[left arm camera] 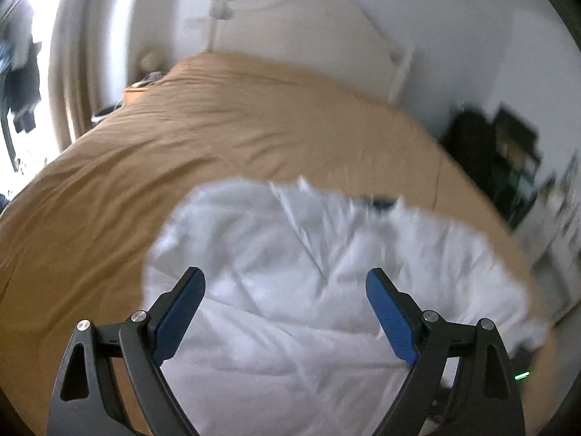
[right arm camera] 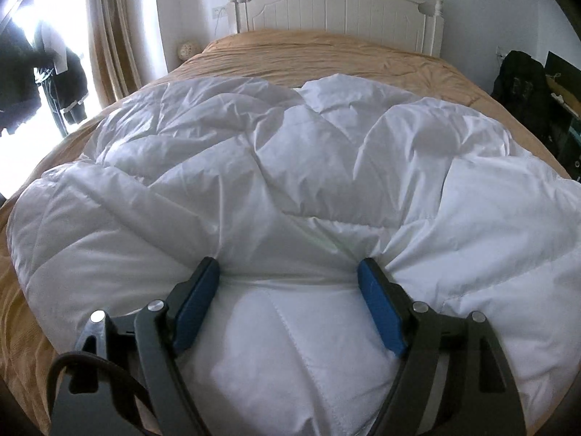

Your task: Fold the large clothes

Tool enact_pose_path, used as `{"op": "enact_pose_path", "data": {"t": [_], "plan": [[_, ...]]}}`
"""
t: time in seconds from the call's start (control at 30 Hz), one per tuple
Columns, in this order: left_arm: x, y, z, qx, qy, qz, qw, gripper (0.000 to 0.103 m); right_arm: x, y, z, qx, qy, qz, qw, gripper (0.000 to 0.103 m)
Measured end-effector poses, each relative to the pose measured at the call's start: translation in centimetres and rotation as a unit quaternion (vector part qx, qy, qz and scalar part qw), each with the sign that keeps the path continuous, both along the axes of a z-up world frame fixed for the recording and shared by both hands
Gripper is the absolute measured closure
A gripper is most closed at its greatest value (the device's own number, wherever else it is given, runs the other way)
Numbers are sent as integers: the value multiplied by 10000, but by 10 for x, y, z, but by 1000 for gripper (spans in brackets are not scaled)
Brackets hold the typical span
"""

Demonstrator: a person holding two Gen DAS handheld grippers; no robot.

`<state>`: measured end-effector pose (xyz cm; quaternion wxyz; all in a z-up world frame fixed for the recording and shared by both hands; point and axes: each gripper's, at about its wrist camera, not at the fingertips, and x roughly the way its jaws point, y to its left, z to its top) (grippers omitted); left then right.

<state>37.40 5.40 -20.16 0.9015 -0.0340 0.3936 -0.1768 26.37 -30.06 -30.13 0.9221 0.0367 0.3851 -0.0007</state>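
A white quilted duvet (right arm camera: 290, 167) lies bunched on a bed covered with a tan sheet (right arm camera: 319, 54). In the right wrist view the duvet spreads across most of the near half of the bed, puffy and creased, with stitched seams running over it and its far edge folded into soft lobes. The tan sheet shows beyond it up to a white wooden headboard (right arm camera: 337, 3) that stands against the wall.

The right claw (right arm camera: 288, 283) is spread wide, its blue pads (right arm camera: 196, 305) pressed down into the duvet on either side of a bulging section of cloth. The fabric puckers into gathered creases at each fingertip, and a rounded fold with a seam down its middle fills the gap between the fingers. The pads touch the cloth, but they are not pressed together on it.

The left wrist view is motion-blurred. The left claw (left arm camera: 287, 283) is also spread wide, its blue pads (left arm camera: 179, 316) well apart, with the duvet (left arm camera: 308, 272) below and beyond them; whether the fingertips touch the cloth cannot be told. From this view the duvet sits at the near part of the bed, toward the right side, with bare tan sheet (left arm camera: 218, 127) stretching to the left and away to the headboard (left arm camera: 326, 32).

A curtain (right arm camera: 116, 36) hangs beside a bright window at the left, with dark clothes (right arm camera: 58, 72) hanging near it. Dark items (right arm camera: 523, 83) sit at the bed's right side.
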Motion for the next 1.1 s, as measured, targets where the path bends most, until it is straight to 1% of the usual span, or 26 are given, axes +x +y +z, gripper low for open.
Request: {"op": "enact_pose_path", "data": {"t": [0.03,0.07,0.1,0.13,0.17,0.2,0.23,0.3,0.37,0.4,0.43,0.5,0.57,0.6,0.63,0.67,0.7,0.73,0.77,0.8,0.87,0.9,0.93,0.97,1.03,1.1], "plan": [[4,-12,-22,232,145,-27,9996,13,-2,-2,1,0,3,9,10000,24],[8,-17,-45,500,323,62,9982,13,-7,-4,3,-3,0,4,10000,24],[16,-20,-78,841,629,240,9942,13,-10,-5,5,-14,-4,-7,10000,24],[16,-17,-94,854,620,282,9940,11,-15,-7,8,-48,-5,-41,10000,24],[15,-11,-102,744,510,326,9954,11,-20,-9,11,-66,-32,-110,9999,25],[13,-9,-102,668,453,361,9961,11,-22,-16,20,-117,-48,-230,9997,25],[14,-10,-101,702,468,369,9958,11,-21,-20,26,-173,-43,-358,9992,26],[17,-14,-102,831,499,334,9947,10,-17,-35,49,-62,-209,-527,9984,26],[17,-13,-103,791,503,361,9949,10,-1,-46,72,136,-362,-573,9976,26],[17,-13,-104,781,484,367,9951,10,17,-48,81,154,-345,-612,9974,26],[15,-10,-102,783,479,359,9951,10,33,-49,84,136,-281,-621,9976,26],[14,-10,-102,775,507,347,9951,10,72,-48,78,143,-30,-500,9986,26],[14,-9,-103,769,517,342,9951,10,120,-50,53,169,623,-446,9969,27],[16,-10,-101,766,516,344,9951,10,139,-54,35,46,986,-509,9938,28],[17,-10,-98,765,512,336,9952,10,150,-59,21,-126,1235,-601,9904,26],[18,-9,-96,792,513,329,9950,10,160,-67,8,-167,1455,-669,9869,25],[19,-9,-96,814,525,327,9948,9,166,-79,1,44,1521,-697,9859,25],[19,-8,-96,808,535,330,9947,9,169,-90,2,233,1475,-778,9857,25],[20,-8,-96,805,542,337,9947,9,171,-101,5,233,1406,-936,9854,25],[22,-8,-96,809,545,340,9946,9,172,-109,8,94,1396,-1104,9840,25],[23,-6,-96,792,555,348,9947,9,173,-130,12,-339,1525,-1699,9730,25],[23,-6,-95,786,563,355,9947,9,169,-141,17,-377,1523,-1915,9689,27],[23,-6,-92,797,581,378,9944,9,159,-149,26,-301,1410,-2059,9679,28],[22,-6,-88,818,618,417,9939,9,146,-153,35,-200,1241,-2101,9696,28],[19,-9,-76,799,628,478,9937,11,107,-151,57,50,741,-1957,9778,27],[17,-10,-57,566,526,474,9959,11,62,-139,71,220,335,-1673,9851,27]]}}
